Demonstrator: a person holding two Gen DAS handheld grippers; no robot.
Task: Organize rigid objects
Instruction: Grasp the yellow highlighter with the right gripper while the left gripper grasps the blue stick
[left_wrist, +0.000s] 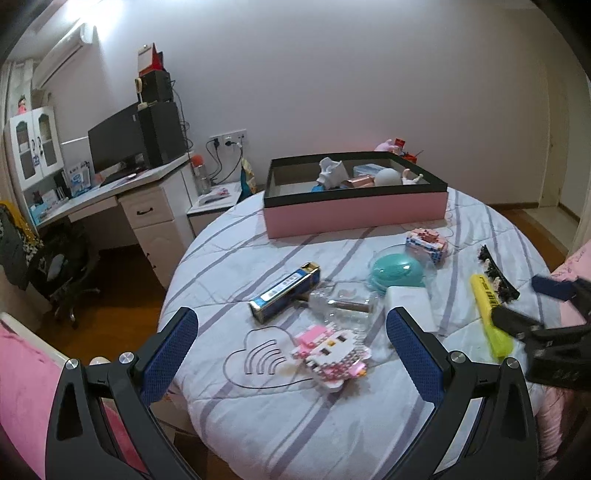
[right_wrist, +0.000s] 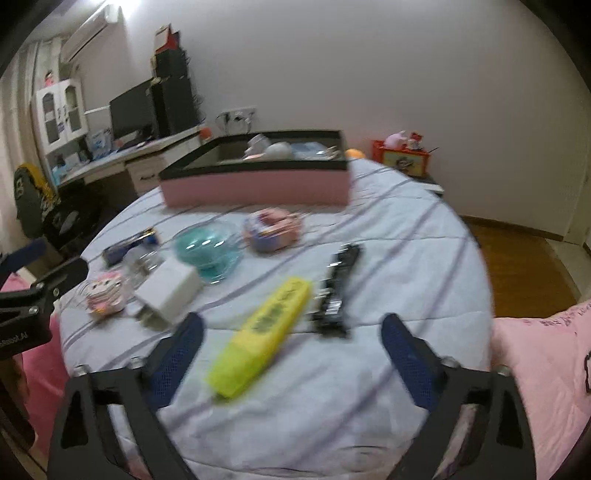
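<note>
A round bed covered with a striped quilt carries scattered small things. At its far side sits a pink box with a black rim, already holding several items. The left hand-held gripper hovers with its jaws wide apart and empty above a pink and white block figure. The right hand-held gripper is also open and grips nothing, with a yellow highlighter lying on the quilt between its blue pads. Just beside the highlighter lies a black hair clip. Nearer the middle are a white charger, a teal dish and a blue and gold box.
</note>
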